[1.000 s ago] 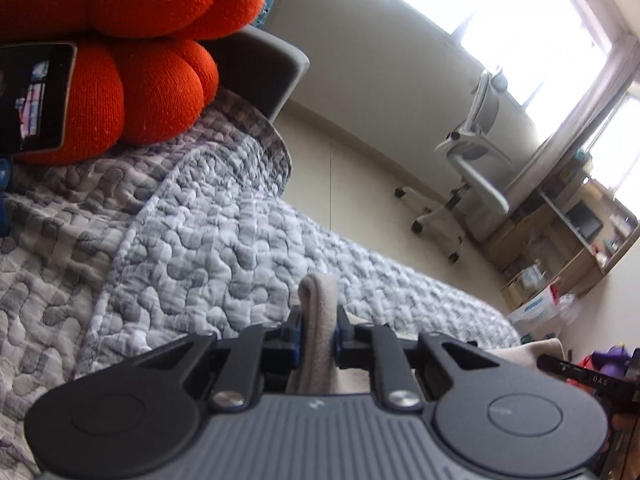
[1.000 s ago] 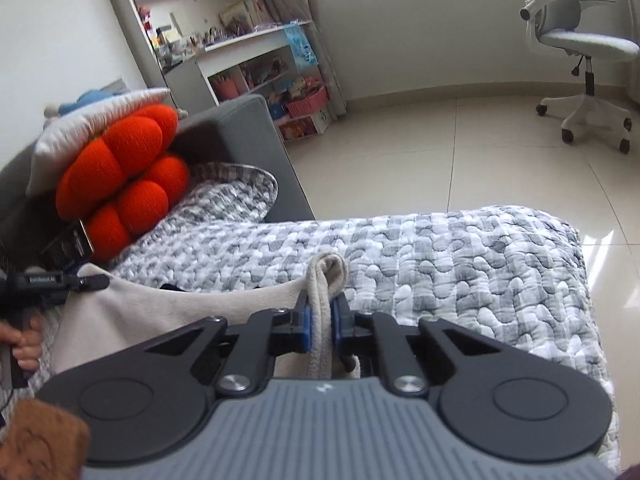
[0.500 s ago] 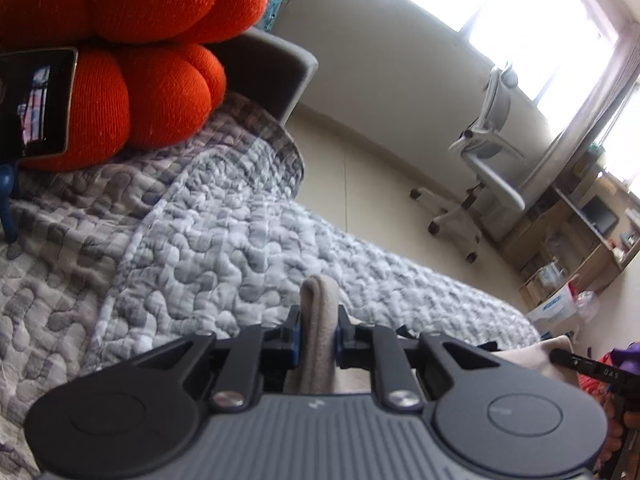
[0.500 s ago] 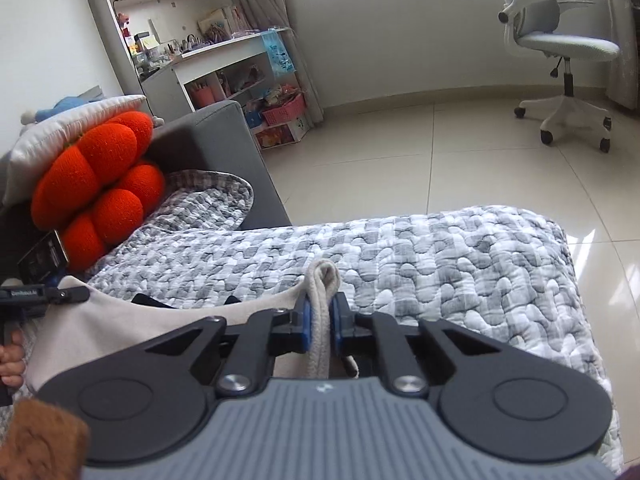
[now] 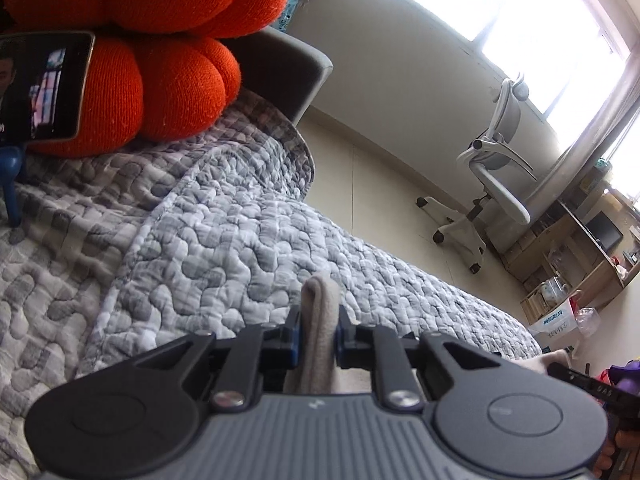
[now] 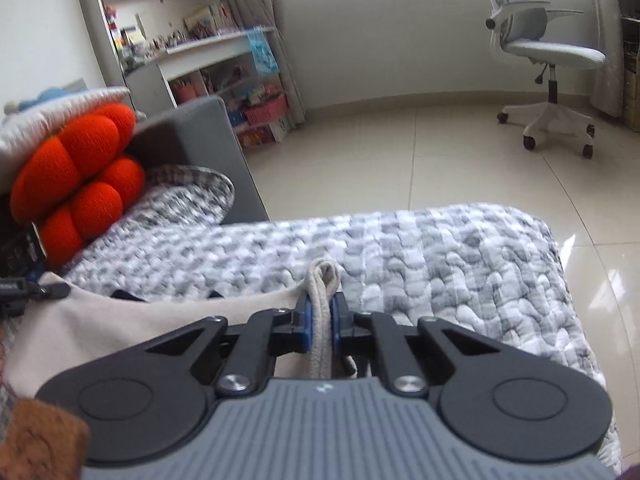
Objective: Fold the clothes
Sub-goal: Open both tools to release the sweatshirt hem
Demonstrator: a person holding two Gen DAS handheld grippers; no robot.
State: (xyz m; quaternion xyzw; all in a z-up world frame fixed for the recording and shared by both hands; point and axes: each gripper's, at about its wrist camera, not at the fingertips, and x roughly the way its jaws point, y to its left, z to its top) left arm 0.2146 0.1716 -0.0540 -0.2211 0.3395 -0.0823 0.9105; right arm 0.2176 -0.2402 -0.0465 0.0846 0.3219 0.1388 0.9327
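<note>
A beige garment (image 6: 120, 320) is held above the grey quilted sofa cover (image 6: 440, 256). My left gripper (image 5: 319, 330) is shut on one folded edge of the garment (image 5: 318, 312). My right gripper (image 6: 321, 320) is shut on another bunched edge, and the cloth stretches leftward from it to the left gripper's tip (image 6: 24, 290). The right gripper's tip (image 5: 580, 384) shows at the right edge of the left wrist view. Most of the garment is hidden under the gripper bodies.
An orange knotted cushion (image 5: 152, 40) leans at the sofa's arm (image 6: 200, 132), with a phone on a blue stand (image 5: 40, 84) before it. A grey office chair (image 6: 552, 52) stands on the tiled floor. Shelves (image 6: 208, 60) line the far wall.
Both grippers have kept their grip on the garment and moved forward over the quilt toward the cushion end; the right wrist view is motion-blurred now.
</note>
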